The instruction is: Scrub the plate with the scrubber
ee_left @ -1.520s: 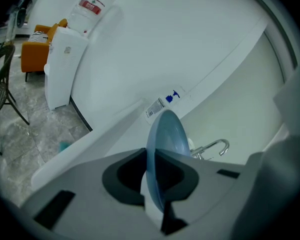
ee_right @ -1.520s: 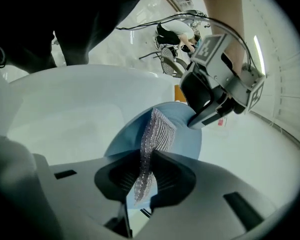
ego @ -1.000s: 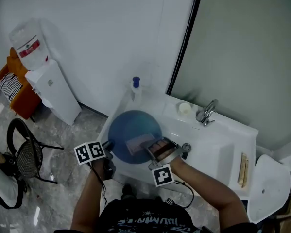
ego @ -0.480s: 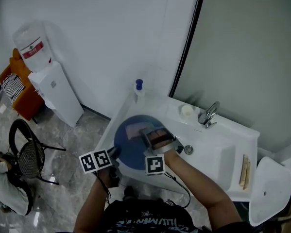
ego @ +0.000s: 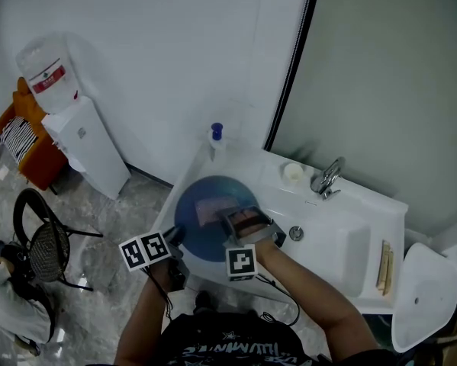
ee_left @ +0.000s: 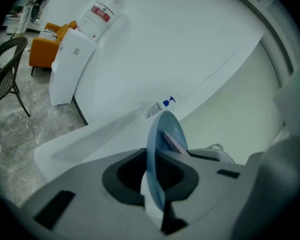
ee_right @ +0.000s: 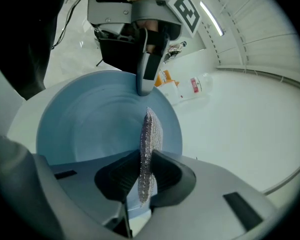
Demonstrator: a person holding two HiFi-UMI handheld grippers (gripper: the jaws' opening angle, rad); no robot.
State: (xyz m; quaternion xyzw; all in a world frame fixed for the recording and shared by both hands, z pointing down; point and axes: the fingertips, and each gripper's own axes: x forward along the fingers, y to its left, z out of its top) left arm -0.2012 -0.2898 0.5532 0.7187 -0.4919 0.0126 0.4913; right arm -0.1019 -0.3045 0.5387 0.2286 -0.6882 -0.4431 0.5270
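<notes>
– Left gripper first: what has it got?

– Its jaws are clamped on the rim of the blue plate. In the left gripper view the plate runs out from between them, seen edge-on. In the head view this gripper sits at lower centre-left, on the plate's lower left rim. In the right gripper view it bites the plate's far edge at the top of the frame.

– And the right gripper?

– Pinched shut on the scrubber, a thin silvery mesh pad standing on edge between the jaws. The pad reaches forward over the plate's face, right of its middle. In the left gripper view it lies against that face.

– Where does the plate sit in the head view?

– Near the centre, held over the left end of the white sink, its face turned up toward the camera. The right gripper comes in over the plate's lower right part.

– What else is around?

– A faucet is to the upper right of the plate, with a small white round thing just left of it. A bottle with a blue cap stands at the sink's back left corner, above the plate in the frame. A white water dispenser is at upper left and a black chair at lower left.
</notes>
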